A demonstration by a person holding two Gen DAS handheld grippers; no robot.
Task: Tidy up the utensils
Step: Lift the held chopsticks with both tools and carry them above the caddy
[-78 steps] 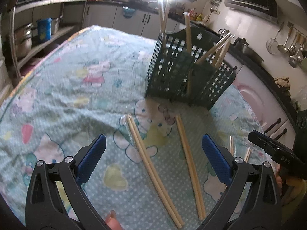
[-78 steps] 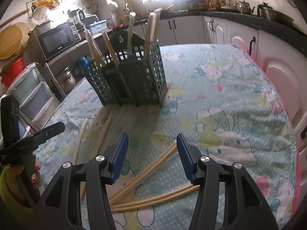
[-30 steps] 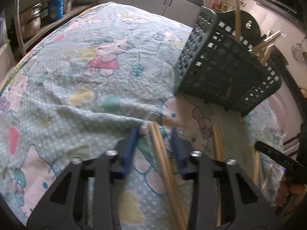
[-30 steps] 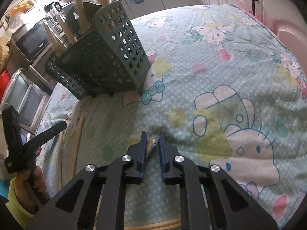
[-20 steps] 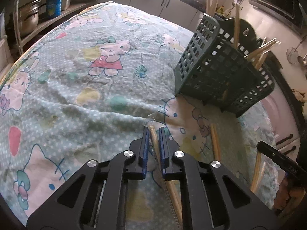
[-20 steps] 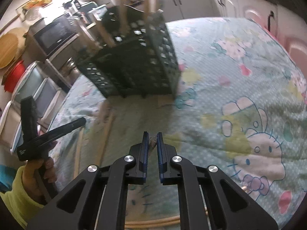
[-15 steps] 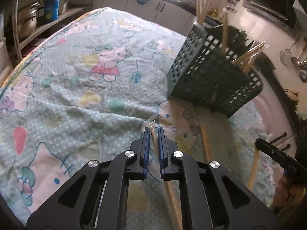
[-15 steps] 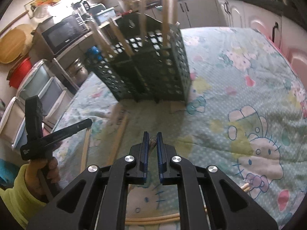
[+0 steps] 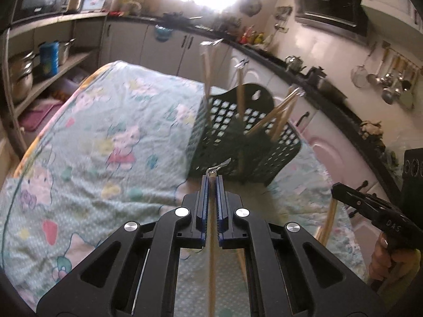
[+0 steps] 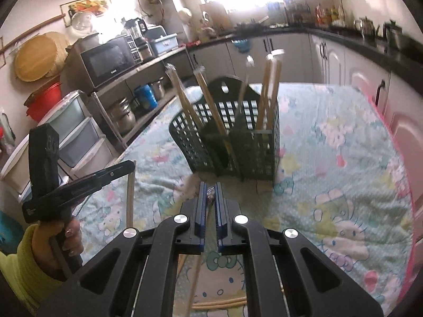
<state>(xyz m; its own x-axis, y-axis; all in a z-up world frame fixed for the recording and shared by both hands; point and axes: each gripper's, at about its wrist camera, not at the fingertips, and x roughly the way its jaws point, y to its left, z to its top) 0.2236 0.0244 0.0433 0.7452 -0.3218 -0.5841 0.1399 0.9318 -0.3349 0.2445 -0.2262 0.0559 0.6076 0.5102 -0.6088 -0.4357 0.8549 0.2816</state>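
Left gripper (image 9: 211, 182): we pinch wrapped chopsticks (image 9: 211, 251) near their top.
Right gripper (image 10: 210, 192): squeezes another wrapped pair (image 10: 197, 272).
Feel: light, stiff, slippery.
Basket (image 9: 264, 163): just ahead.

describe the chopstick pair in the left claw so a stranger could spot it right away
On the cartoon-print tablecloth stands a dark green slotted basket. Just in front of it, the left claw is shut on a wrapped chopstick pair; unlike the pairs upright in the basket, it hangs clamped between blue pads.

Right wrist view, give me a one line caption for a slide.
Right gripper shut on a wrapped chopstick pair, facing the green utensil basket.
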